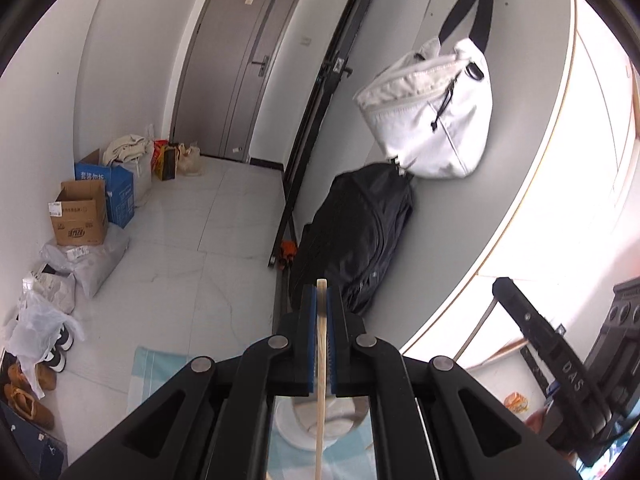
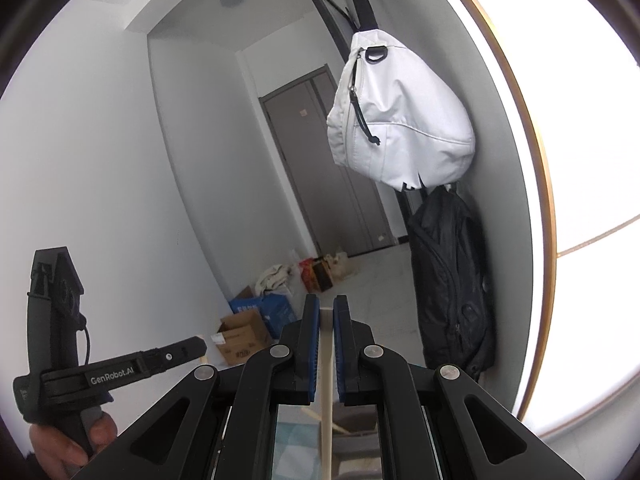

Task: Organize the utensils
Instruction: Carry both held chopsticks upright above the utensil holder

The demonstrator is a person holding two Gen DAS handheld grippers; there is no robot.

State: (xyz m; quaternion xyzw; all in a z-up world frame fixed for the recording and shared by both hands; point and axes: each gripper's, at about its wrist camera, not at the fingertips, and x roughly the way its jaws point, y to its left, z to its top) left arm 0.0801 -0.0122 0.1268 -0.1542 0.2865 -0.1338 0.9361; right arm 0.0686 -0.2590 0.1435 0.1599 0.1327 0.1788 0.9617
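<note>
My left gripper (image 1: 321, 292) is shut on a thin light wooden stick (image 1: 321, 360), which looks like a chopstick, held upright between the blue pads; its top end pokes just above the fingertips. My right gripper (image 2: 326, 312) is shut on a pale flat stick-like utensil (image 2: 326, 384) that runs down between its blue pads. Both grippers point up and out toward the room. The right gripper (image 1: 560, 360) shows at the right of the left wrist view, and the left gripper (image 2: 120, 368) shows at the lower left of the right wrist view, a hand on its handle.
Below the left gripper lie a white bowl (image 1: 296, 428) and a light blue checked cloth (image 1: 156, 368). A white bag (image 1: 432, 120) and a black bag (image 1: 360, 240) hang on the wall to the right. Cardboard boxes (image 1: 84, 216), bags and shoes line the floor at the left. A grey door (image 1: 240, 64) is beyond.
</note>
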